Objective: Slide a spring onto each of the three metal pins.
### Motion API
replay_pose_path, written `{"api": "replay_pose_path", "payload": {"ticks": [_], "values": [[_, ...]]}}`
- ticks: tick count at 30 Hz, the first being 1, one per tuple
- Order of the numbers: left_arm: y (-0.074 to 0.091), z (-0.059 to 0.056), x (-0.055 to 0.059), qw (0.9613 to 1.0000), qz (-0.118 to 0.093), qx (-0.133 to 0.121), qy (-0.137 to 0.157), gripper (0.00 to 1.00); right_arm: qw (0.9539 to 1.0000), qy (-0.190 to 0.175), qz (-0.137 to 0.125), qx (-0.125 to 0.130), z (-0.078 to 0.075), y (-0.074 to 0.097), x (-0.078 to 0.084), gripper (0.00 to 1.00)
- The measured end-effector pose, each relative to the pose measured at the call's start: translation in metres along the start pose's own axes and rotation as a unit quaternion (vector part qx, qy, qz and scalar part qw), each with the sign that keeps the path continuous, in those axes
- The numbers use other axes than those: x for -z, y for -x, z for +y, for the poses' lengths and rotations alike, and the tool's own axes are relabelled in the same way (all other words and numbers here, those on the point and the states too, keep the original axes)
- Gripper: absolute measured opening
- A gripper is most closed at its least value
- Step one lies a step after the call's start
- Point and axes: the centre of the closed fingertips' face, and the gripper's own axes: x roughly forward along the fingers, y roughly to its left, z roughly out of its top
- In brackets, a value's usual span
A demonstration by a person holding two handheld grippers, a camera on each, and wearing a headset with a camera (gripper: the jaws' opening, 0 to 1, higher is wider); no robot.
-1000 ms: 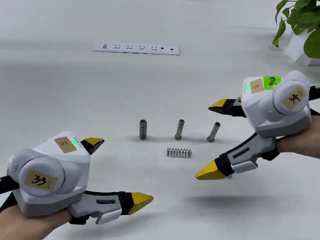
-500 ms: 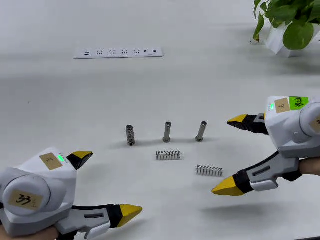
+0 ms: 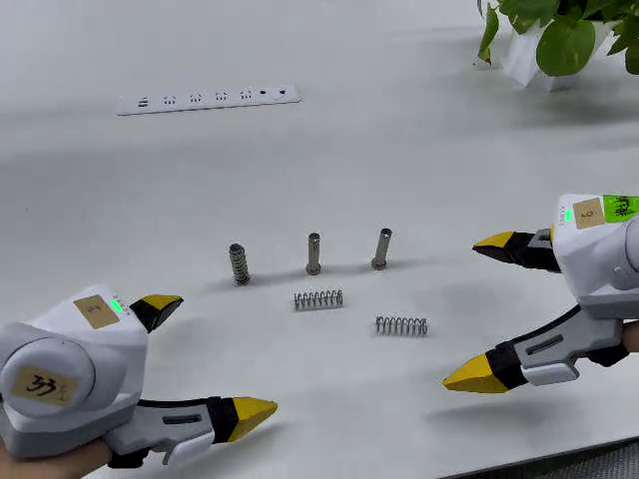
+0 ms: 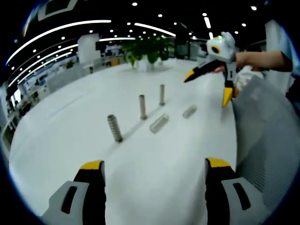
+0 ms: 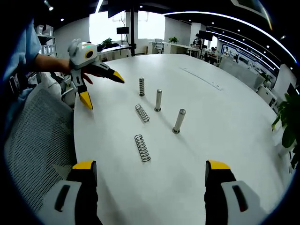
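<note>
The left gripper (image 3: 215, 354) and the right gripper (image 3: 469, 311) both hang wide open, holding nothing. Ahead, between them, stand three small grey metal pins: the spring-covered pin (image 3: 239, 264) nearest the left gripper, then the bare middle pin (image 3: 314, 253) and the bare right pin (image 3: 381, 248). Two loose coiled wire springs lie flat on the grippers' side of the pins, the first spring (image 3: 319, 298) by the middle pin and the second spring (image 3: 401, 325) nearer the right gripper.

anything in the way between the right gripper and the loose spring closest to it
Nothing visible does. Bare table lies between the open right gripper and that spring; the other loose spring lies beyond it, nearer the pins.
</note>
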Motion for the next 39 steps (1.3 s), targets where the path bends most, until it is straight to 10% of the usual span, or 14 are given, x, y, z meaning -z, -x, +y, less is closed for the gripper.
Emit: {"api": "replay_pose_path", "payload": {"ticks": [11, 19, 39], "values": [[-0.027, -0.011, -0.026, 0.9967, 0.017, 0.052, -0.059, 0.70, 0.9998, -0.017, -0.003, 0.005, 0.009, 0.005, 0.009, 0.96], [-0.053, -0.015, -0.034, 0.9903, 0.071, 0.079, -0.089, 0.50, 0.9993, -0.034, -0.002, 0.011, 0.010, 0.010, 0.018, 0.96], [-0.082, -0.010, -0.028, 0.9805, 0.142, 0.073, -0.115, 0.27, 0.9980, -0.058, -0.018, 0.018, 0.010, 0.012, 0.027, 0.95]]}}
